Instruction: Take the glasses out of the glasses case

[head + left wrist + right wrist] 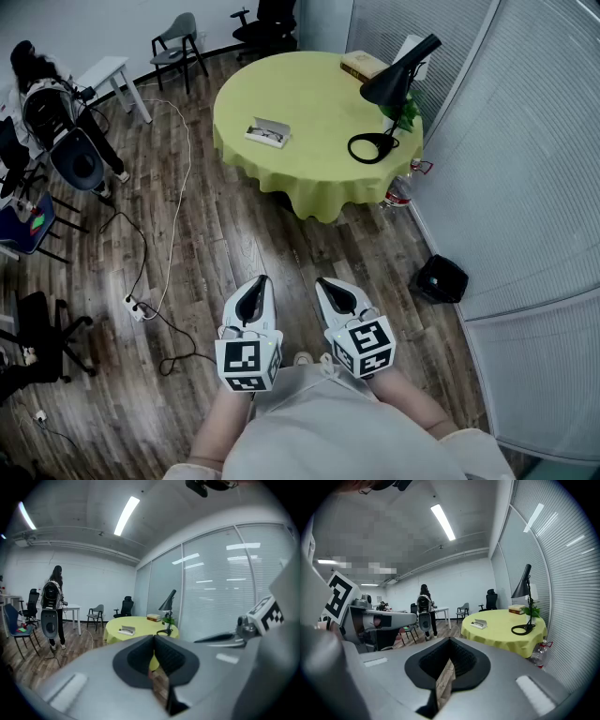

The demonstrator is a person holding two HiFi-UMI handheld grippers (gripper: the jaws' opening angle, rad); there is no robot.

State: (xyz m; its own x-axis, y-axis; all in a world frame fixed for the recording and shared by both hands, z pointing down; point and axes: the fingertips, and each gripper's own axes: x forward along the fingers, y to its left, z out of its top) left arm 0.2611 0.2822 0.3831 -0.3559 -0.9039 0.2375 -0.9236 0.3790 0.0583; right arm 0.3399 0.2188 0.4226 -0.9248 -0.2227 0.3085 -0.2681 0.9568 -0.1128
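Observation:
An open white glasses case (267, 132) lies on the round table with a yellow-green cloth (309, 178), far ahead of me; dark glasses lie inside it. The same glasses case (126, 630) shows small in the left gripper view, and the glasses case (478, 624) also in the right gripper view. My left gripper (260, 282) and right gripper (324, 284) hang side by side over the wooden floor, well short of the table. Both are shut with nothing between their jaws. The left gripper (153, 637) and right gripper (450, 642) point toward the table.
A black desk lamp (394, 94), a book (364, 66) and a small plant (405, 112) share the table. A plastic bottle (398, 194) and a black bag (441, 277) sit by the glass wall. Cables and a power strip (139, 307) cross the floor; a person (37, 80) and chairs stand at the left.

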